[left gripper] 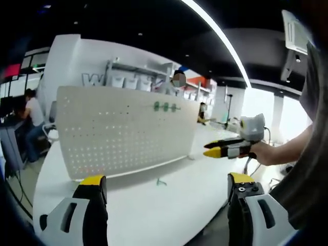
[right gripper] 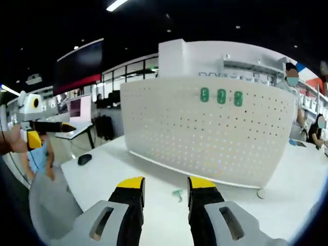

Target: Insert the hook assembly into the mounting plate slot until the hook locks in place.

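A: Left gripper view: left claw [left gripper: 166, 187] open, empty. Hook [left gripper: 161, 182] lies on worktop [left gripper: 179, 205] before the upright plate [left gripper: 123, 133]. Right claw [left gripper: 211, 149] enters at right, nearly shut.

B: Right gripper view: right claw [right gripper: 165, 187] slightly parted, empty; hook [right gripper: 178, 194] between its tips; three green hooks [right gripper: 221, 96] on plate [right gripper: 205, 138].

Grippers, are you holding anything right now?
Nothing. The left gripper and right gripper are both open and empty; the green hook lies on the table.
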